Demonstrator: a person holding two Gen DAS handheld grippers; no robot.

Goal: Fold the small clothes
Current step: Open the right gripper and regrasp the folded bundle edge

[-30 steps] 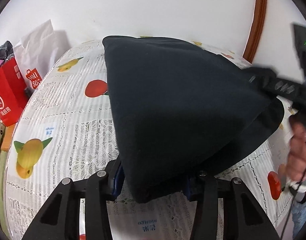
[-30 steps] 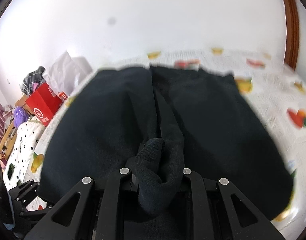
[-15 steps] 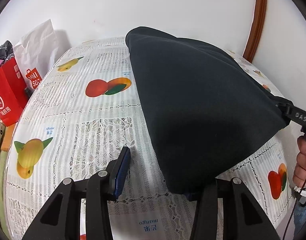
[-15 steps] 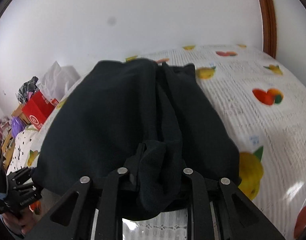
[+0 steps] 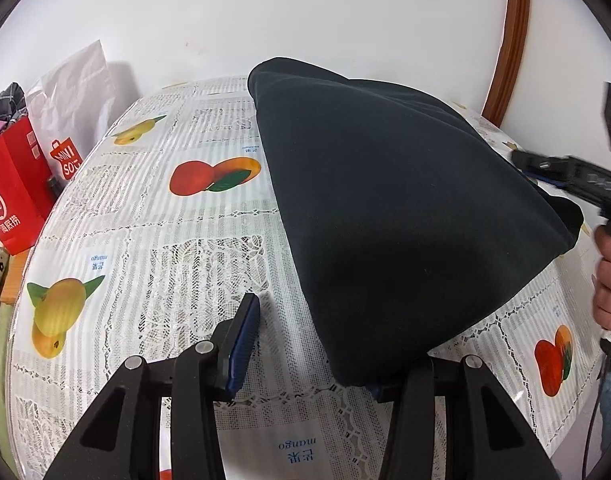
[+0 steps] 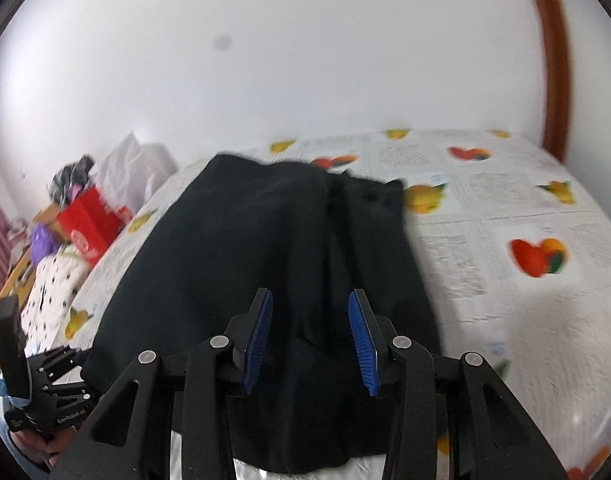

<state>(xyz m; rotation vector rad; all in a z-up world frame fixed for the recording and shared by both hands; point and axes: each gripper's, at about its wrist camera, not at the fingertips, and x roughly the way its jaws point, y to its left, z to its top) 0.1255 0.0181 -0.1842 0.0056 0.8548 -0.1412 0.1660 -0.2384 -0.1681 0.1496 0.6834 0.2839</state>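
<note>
Black garment [image 5: 393, 208] folded on fruit-print tablecloth [image 5: 157, 240]. Left gripper [image 5: 317, 344] jaws spread, near corner draped over one finger. Right gripper [image 6: 310, 334] jaws apart, holding nothing.

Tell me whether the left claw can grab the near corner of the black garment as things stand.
Probably yes. The left claw is open, and the black garment already overlaps its right finger, with only bare tablecloth between.

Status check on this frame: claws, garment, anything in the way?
Left claw open, right claw open. Black garment loose on table. Nothing blocking.
</note>
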